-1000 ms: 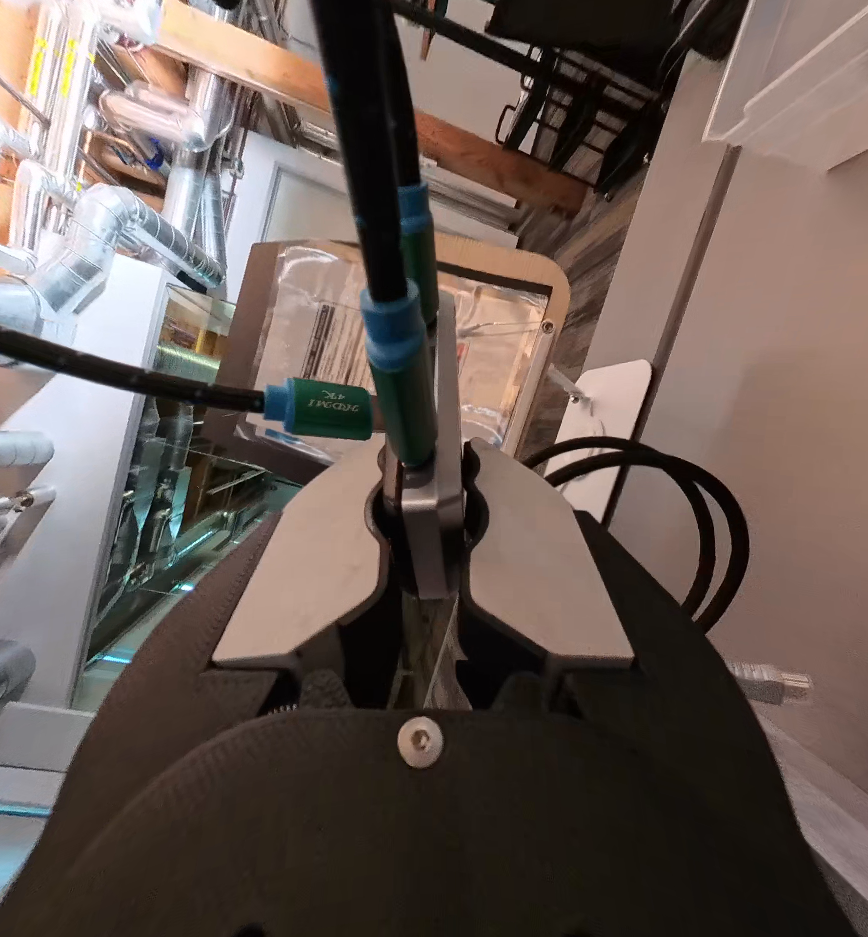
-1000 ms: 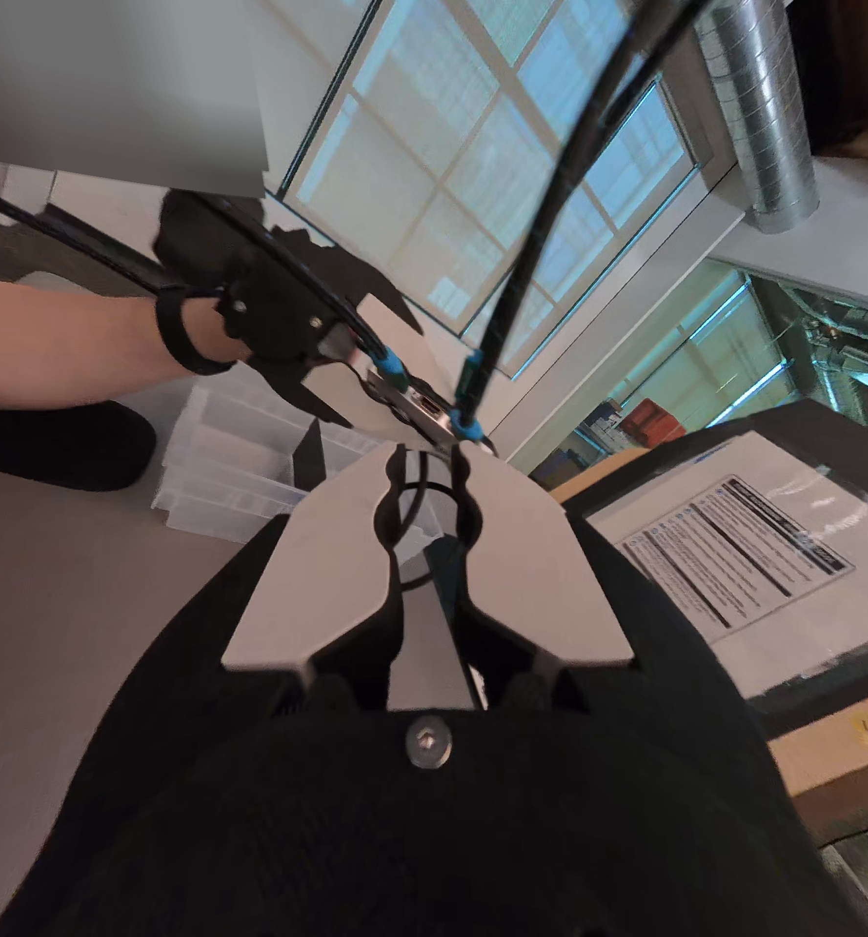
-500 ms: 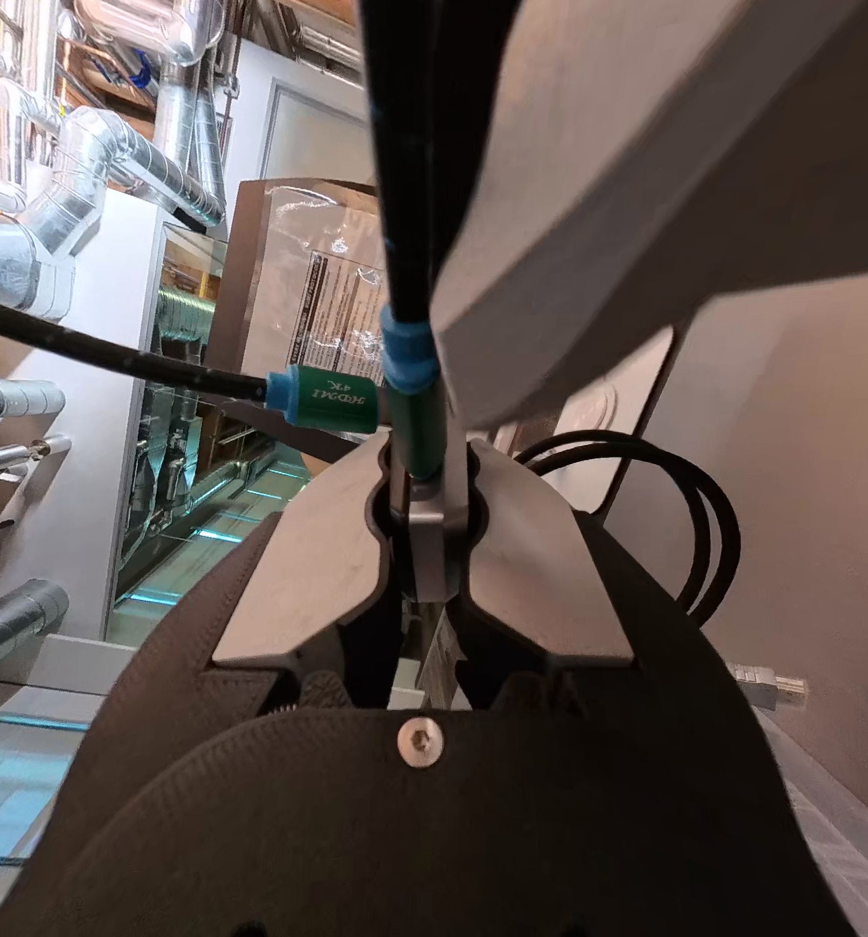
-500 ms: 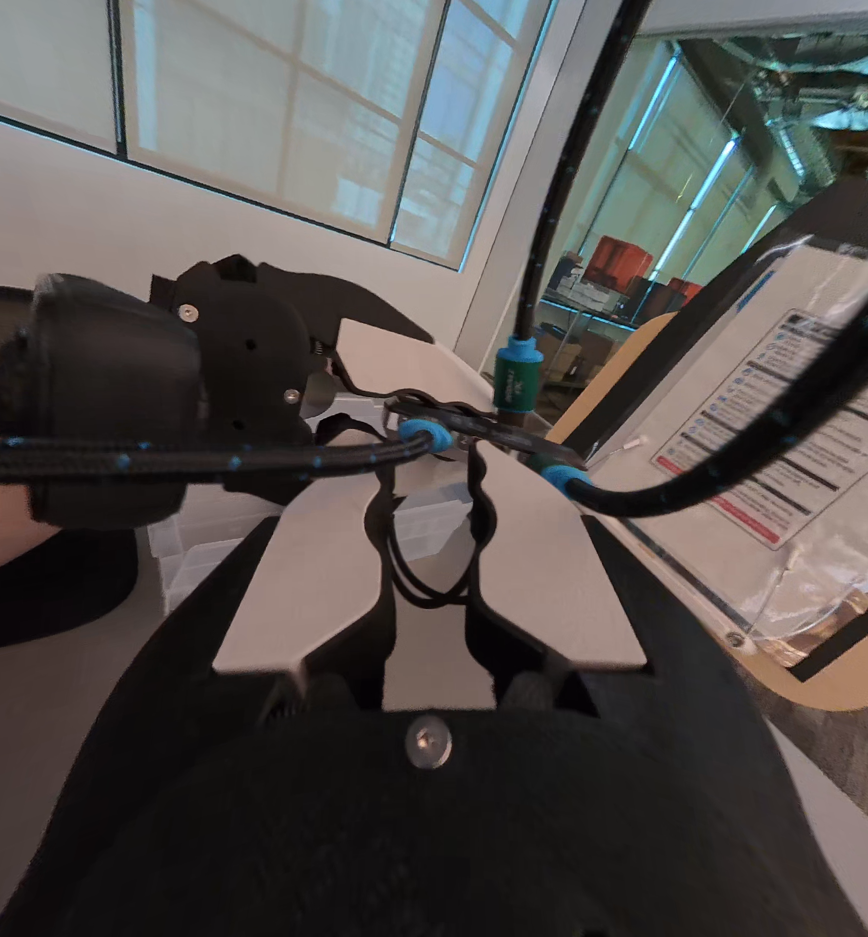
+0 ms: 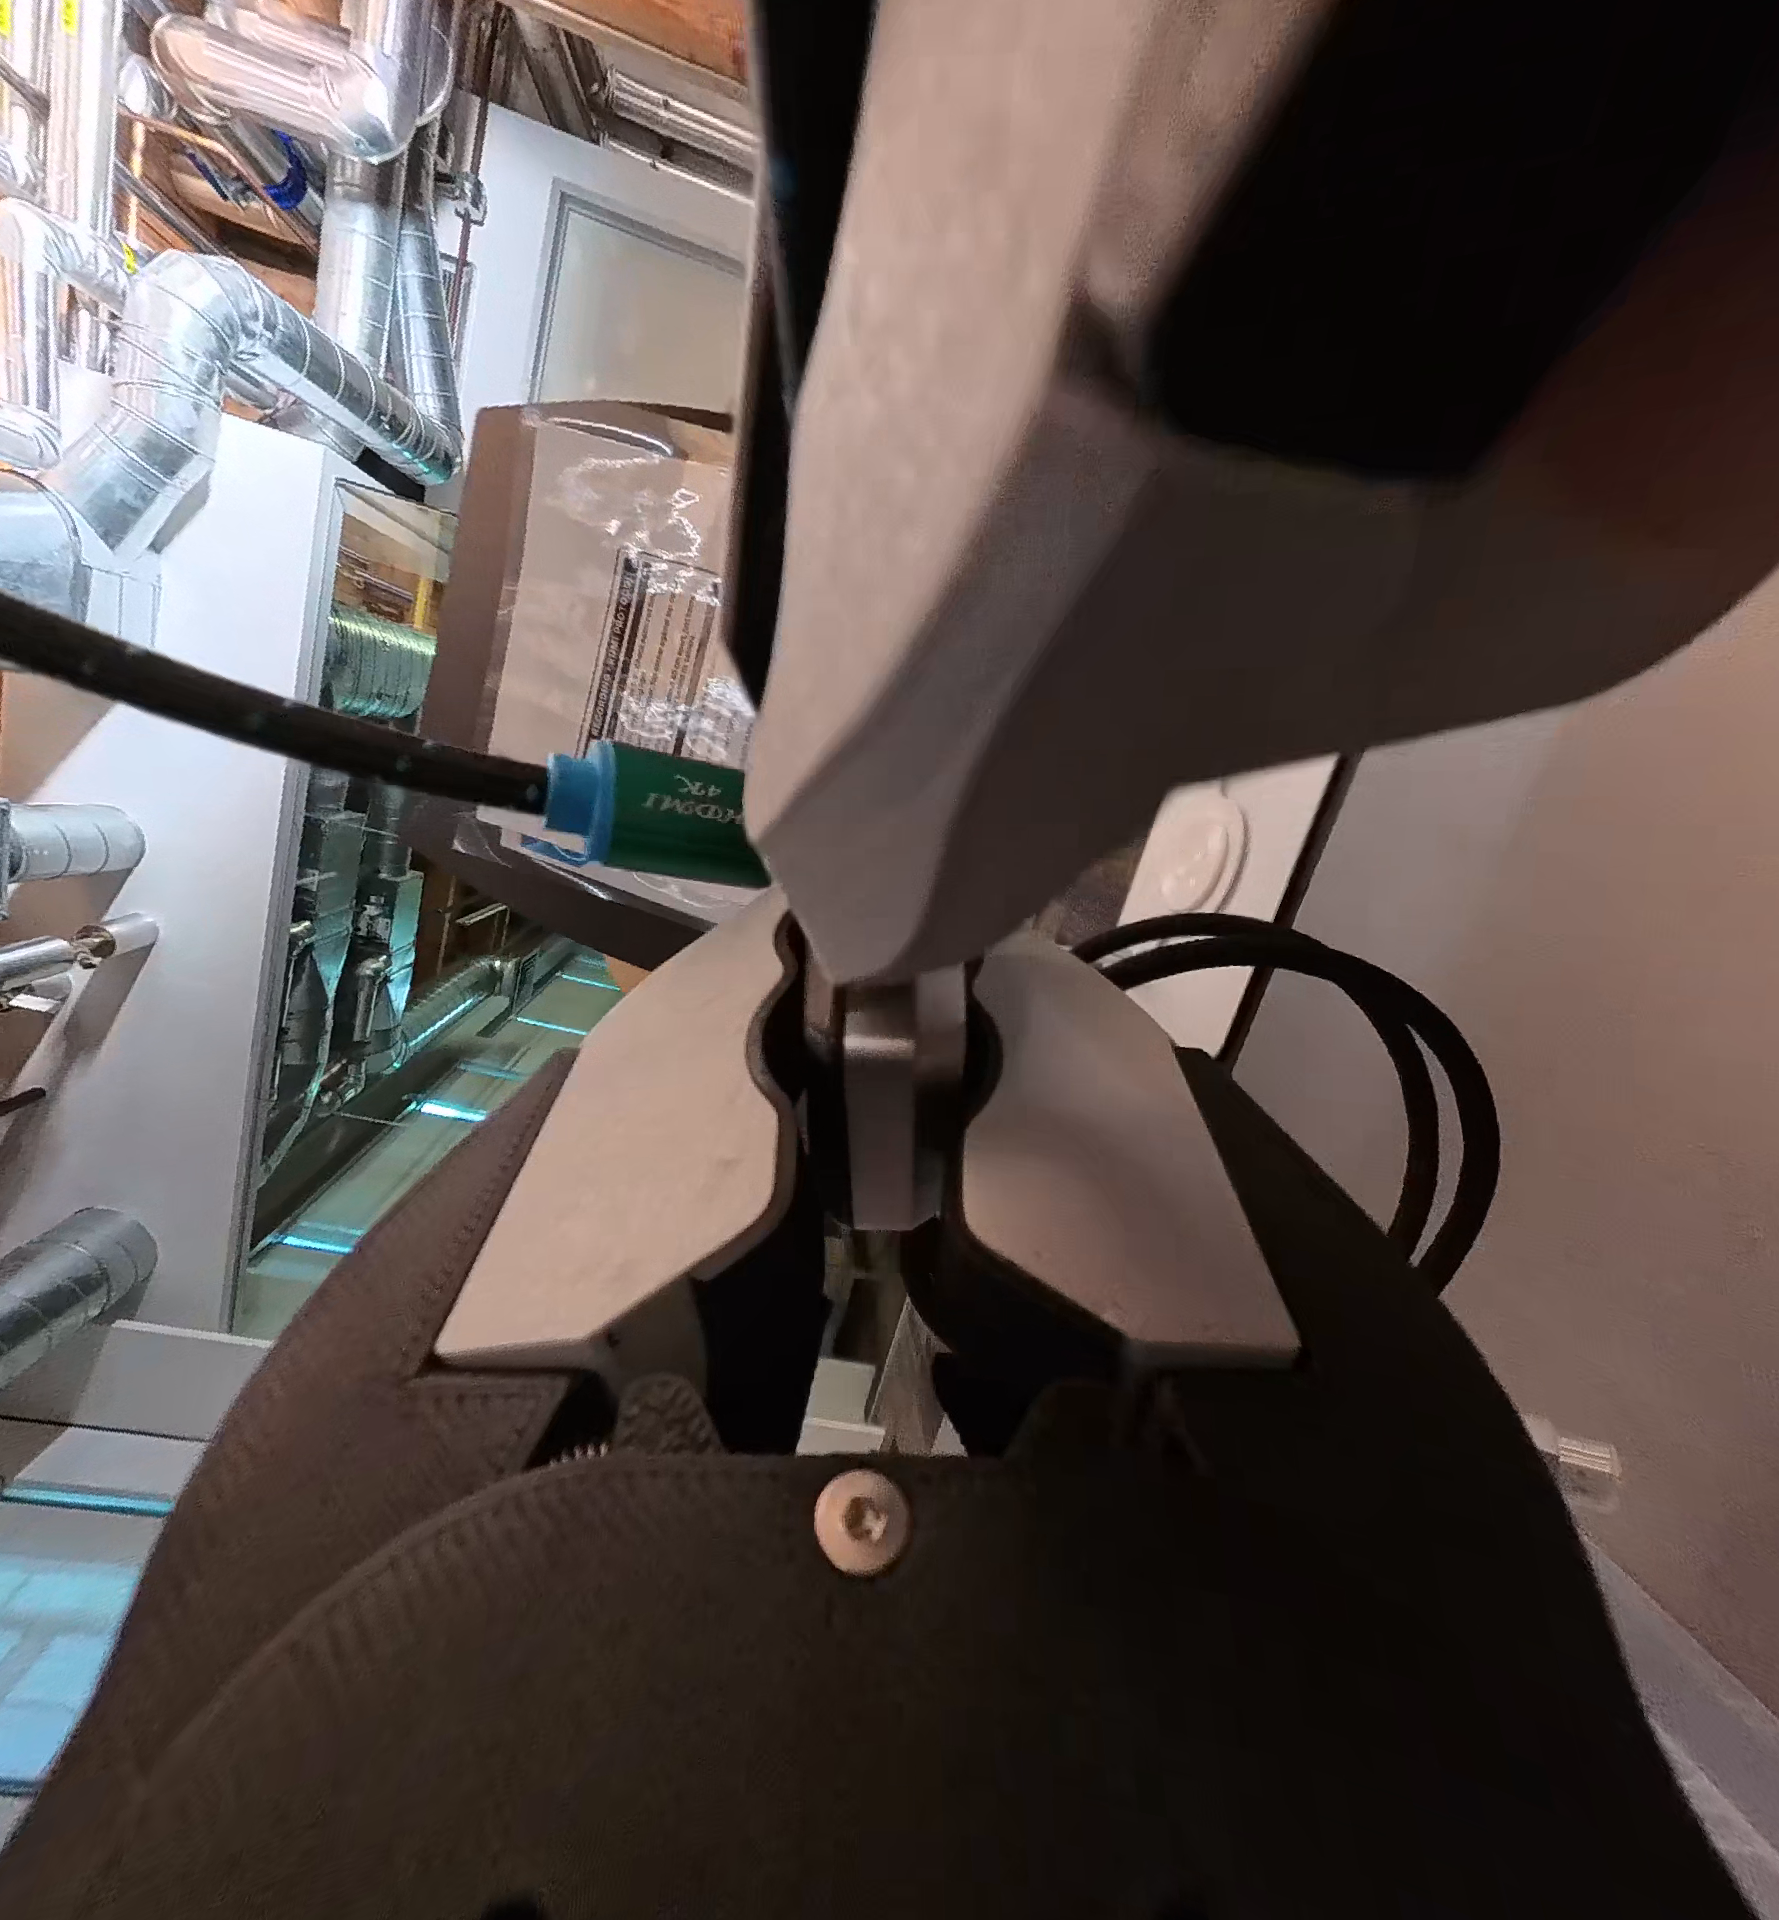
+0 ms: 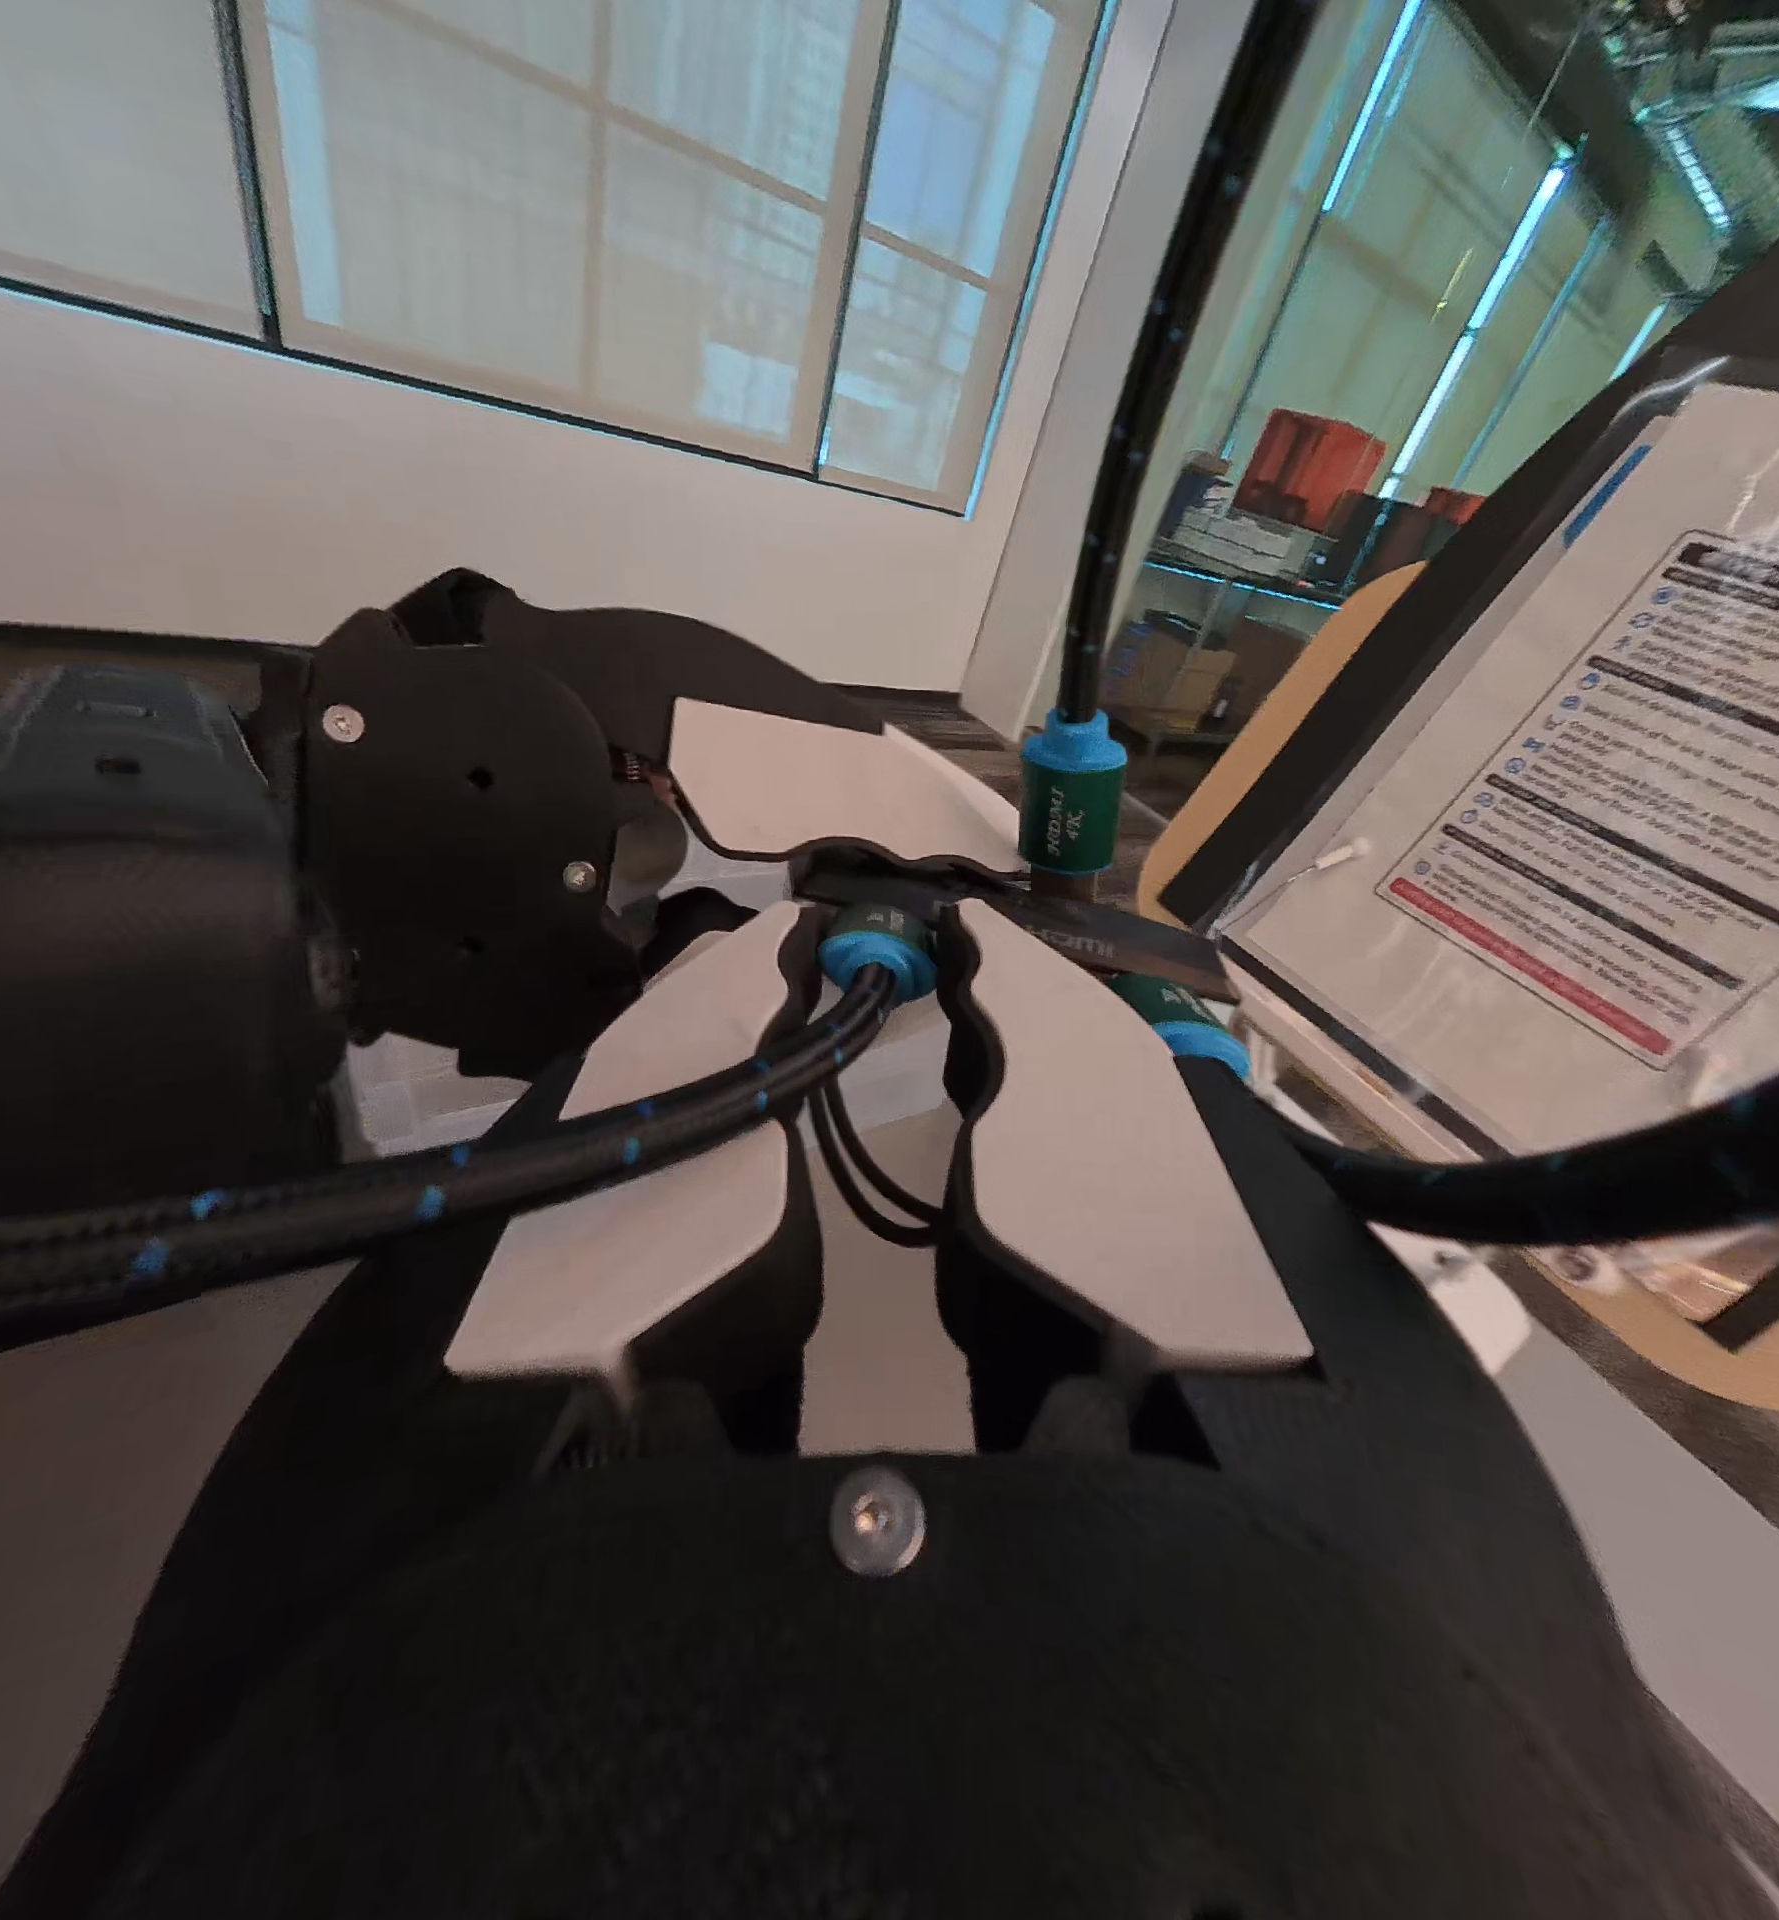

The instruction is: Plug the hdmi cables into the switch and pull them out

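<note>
My left gripper (image 5: 885, 997) is shut on the edge of the grey HDMI switch (image 5: 880, 1122) and holds it up off the table. In the right wrist view the switch (image 6: 1124, 940) is a flat dark box with the left gripper (image 6: 760, 831) clamping its far edge. Three green plugs with blue collars sit in it: one upright (image 6: 1067, 805), one at the right (image 6: 1176, 1023), one facing me (image 6: 869, 951). My right gripper (image 6: 874, 935) is open, its fingertips on either side of that facing plug. In the left wrist view a right finger (image 5: 1020, 623) hides most of the plugs; one green plug (image 5: 667, 810) shows.
Braided black cables (image 6: 552, 1153) drape over my right fingers and arc off right. A thin black cable loop (image 5: 1436, 1091) hangs from the switch. A laminated sheet in a stand (image 6: 1591, 779) is close on the right. The white table (image 6: 1695, 1558) lies below.
My right gripper has come in close to the switch; its fingertips now sit on either side of the plug facing it. The left gripper still holds the switch.
</note>
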The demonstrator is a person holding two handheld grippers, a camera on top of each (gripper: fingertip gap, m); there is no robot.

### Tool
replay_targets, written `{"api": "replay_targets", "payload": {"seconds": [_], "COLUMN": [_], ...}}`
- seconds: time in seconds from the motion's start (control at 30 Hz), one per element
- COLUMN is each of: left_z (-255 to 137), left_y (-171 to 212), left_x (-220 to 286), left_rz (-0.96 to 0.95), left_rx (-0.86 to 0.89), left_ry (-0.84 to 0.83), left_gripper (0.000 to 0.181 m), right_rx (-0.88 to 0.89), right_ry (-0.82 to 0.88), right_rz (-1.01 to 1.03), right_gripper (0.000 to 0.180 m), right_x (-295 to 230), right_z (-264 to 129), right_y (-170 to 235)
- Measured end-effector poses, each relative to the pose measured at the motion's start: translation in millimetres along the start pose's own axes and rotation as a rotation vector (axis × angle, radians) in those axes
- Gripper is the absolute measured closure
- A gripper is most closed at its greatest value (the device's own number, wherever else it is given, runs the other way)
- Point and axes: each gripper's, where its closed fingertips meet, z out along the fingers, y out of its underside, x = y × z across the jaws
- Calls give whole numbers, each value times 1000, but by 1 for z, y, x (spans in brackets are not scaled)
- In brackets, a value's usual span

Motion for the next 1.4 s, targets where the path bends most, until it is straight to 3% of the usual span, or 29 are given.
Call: {"api": "replay_targets", "payload": {"seconds": [0.13, 0.33, 0.47, 0.57, 0.63, 0.77, 0.87, 0.97, 1.13, 1.23, 1.4], "left_z": [-1, 3, 2, 11, 9, -6, -13, -14, -11, -11, -12], "left_y": [-3, -1, 0, 45, 74, 87, 95, 92, 72, 62, 53], "left_x": [-2, -3, -4, -17, -30, -55, -62, -60, -51, -46, -40], "left_rz": [-23, -67, -39, -43, -116, -342, -382, -362, -289, -258, -229], "left_rx": [9, 3, 1, -165, -187, -133, -139, -131, -106, -95, -90], "left_ry": [-7, -13, -27, -65, -61, -29, -13, -2, 15, 25, 41], "left_gripper": [158, 158, 158, 158, 158, 158, 158, 158, 158, 158, 158], "right_rx": [29, 0, 12, 115, 141, -117, -314, -458, -339, -449, -711], "right_ry": [-67, 49, 4, -33, 13, 7, 102, 490, 966, 1091, 1091], "right_rz": [60, -50, 41, 130, 76, -18, -19, -36, 2, 0, -7], "right_gripper": [158, 158, 158, 158, 158, 158, 158, 157, 157, 157, 156], "right_x": [2, 6, 5, 16, 31, 49, 75, 133, 174, 182, 195], "right_z": [-4, -2, -2, -22, -45, -71, -116, -194, -329, -381, -405], "right_y": [-3, -2, -2, -23, -40, -21, -6, 0, -28, -8, 41]}}
